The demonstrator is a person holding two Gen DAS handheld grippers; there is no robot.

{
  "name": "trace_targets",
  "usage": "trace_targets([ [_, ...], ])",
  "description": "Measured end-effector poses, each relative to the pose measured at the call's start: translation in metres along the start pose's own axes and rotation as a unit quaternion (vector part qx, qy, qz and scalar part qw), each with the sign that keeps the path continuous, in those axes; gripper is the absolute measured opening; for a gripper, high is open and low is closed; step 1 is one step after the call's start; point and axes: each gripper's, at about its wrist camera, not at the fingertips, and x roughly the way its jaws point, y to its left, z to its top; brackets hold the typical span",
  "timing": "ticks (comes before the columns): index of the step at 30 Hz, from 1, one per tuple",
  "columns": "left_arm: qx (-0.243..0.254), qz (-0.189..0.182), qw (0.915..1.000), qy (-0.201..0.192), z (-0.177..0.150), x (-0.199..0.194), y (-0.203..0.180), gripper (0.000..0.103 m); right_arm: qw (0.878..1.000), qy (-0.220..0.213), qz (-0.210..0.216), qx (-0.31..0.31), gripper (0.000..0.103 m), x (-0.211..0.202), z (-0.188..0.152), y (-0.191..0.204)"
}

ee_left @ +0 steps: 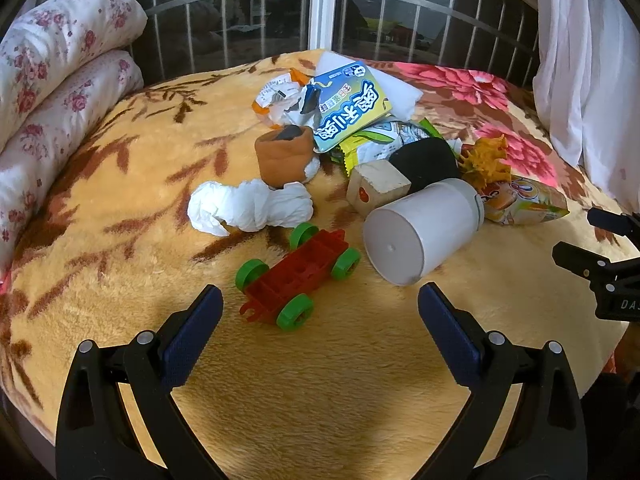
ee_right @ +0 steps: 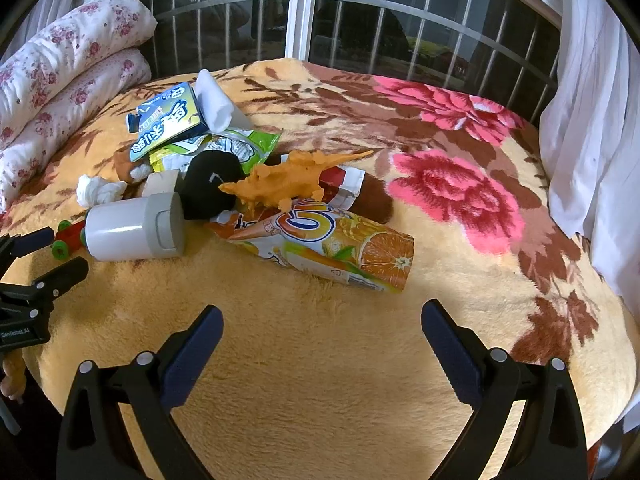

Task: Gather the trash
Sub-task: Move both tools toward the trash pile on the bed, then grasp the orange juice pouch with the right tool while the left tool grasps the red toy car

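A heap of litter and toys lies on a flowered blanket. In the left wrist view I see a crumpled white tissue, a blue-and-yellow snack packet, a green wrapper and a crumpled receipt-like wrapper. My left gripper is open just short of a red toy car, holding nothing. In the right wrist view an orange-juice wrapper lies ahead of my open, empty right gripper. The tissue, blue packet and green wrapper show at the left there.
A white jar lies on its side beside a wooden block, a clay-coloured pot, a black pouch and an orange toy dinosaur. Rolled floral bedding lines the left; a barred window and white curtain stand behind.
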Motion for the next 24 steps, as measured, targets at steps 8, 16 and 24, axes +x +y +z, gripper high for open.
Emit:
trace_targets([
  [8, 0.000, 0.001, 1.0000, 0.000, 0.0001, 0.0000, 0.0004, 0.095, 1.000, 0.000, 0.000, 0.000, 0.098, 0.0006, 0.0003, -0.0008],
  [16, -0.003, 0.002, 1.0000, 0.001, -0.0013, 0.0023, 0.0036, 0.095, 1.000, 0.000, 0.003, 0.001, 0.098, 0.0018, 0.0010, -0.0020],
  [24, -0.003, 0.002, 1.0000, 0.002, -0.0015, 0.0032, 0.0036, 0.095, 1.000, -0.001, 0.004, 0.001, 0.098, 0.0019, 0.0012, -0.0027],
])
